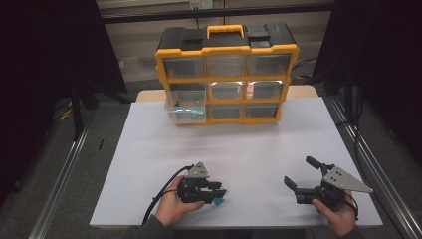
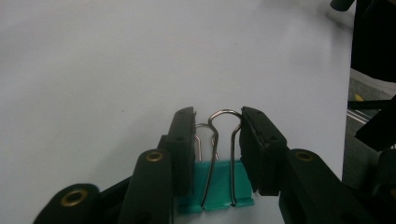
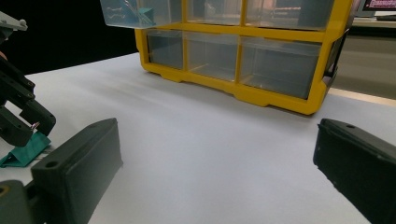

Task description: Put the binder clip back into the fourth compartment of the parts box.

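A teal binder clip [image 2: 219, 184] with silver wire handles lies on the white table top [image 1: 224, 144] near the front edge. My left gripper [image 2: 217, 121] is down around it, and its black pads touch the wire handles from both sides. From above, the clip [image 1: 219, 201] pokes out under the left gripper [image 1: 221, 193]. In the right gripper view the clip [image 3: 25, 150] sits at the far left beneath the left gripper [image 3: 28, 123]. My right gripper [image 1: 298, 171] rests low at the front right, open wide with nothing between its jaws [image 3: 217, 140].
A yellow and black drawer cabinet [image 1: 226, 74] with clear drawers stands at the back of the table. Its left middle drawer [image 1: 186, 110] is pulled out and holds something teal. Bare white surface lies between the cabinet and both hands. Metal rails run along both table sides.
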`<action>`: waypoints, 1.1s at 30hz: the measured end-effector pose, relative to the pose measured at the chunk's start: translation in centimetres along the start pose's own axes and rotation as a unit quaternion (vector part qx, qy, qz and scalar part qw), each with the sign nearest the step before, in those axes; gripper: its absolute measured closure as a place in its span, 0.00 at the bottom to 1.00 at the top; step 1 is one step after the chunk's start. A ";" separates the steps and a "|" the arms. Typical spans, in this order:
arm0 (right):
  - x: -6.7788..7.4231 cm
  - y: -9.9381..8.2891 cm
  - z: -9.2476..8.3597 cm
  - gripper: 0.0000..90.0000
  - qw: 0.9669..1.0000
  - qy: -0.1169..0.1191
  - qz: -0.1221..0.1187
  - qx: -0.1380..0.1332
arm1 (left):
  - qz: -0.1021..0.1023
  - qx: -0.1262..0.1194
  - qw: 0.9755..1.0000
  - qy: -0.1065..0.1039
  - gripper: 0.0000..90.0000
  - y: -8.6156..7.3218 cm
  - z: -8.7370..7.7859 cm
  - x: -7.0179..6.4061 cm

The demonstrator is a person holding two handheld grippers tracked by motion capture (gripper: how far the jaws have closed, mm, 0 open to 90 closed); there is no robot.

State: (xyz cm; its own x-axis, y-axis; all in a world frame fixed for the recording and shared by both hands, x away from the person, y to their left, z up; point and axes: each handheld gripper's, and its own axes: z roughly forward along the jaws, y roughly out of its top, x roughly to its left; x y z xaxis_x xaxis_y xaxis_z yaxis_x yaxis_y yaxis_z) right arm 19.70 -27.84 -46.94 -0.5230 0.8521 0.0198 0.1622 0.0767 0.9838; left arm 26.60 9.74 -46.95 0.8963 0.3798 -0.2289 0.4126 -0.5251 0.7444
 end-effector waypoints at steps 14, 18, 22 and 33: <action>0.0 0.0 0.0 0.01 1.000 0.002 -0.001 -0.001 | -0.016 -0.003 1.000 0.004 0.84 0.3 -0.3 0.7; 0.0 0.0 0.0 0.01 1.000 0.000 0.000 -0.002 | -0.028 -0.013 1.000 -0.001 0.84 0.6 -0.9 1.4; 0.0 0.0 0.0 0.01 1.000 0.000 -0.001 -0.002 | -0.036 -0.019 0.999 -0.003 0.85 1.2 -1.5 1.9; 0.0 0.0 0.0 0.01 1.000 0.001 0.000 0.000 | -0.047 -0.033 0.998 0.007 0.97 2.9 -3.8 3.3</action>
State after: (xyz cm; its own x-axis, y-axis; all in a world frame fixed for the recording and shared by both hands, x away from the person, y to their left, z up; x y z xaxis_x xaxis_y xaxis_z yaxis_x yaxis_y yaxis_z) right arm 19.70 -27.84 -46.91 -0.5249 0.8509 0.0202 0.1619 0.0765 0.9838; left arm 30.16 12.35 -43.22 0.8519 0.4351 -0.2915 0.4827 -0.4360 0.7596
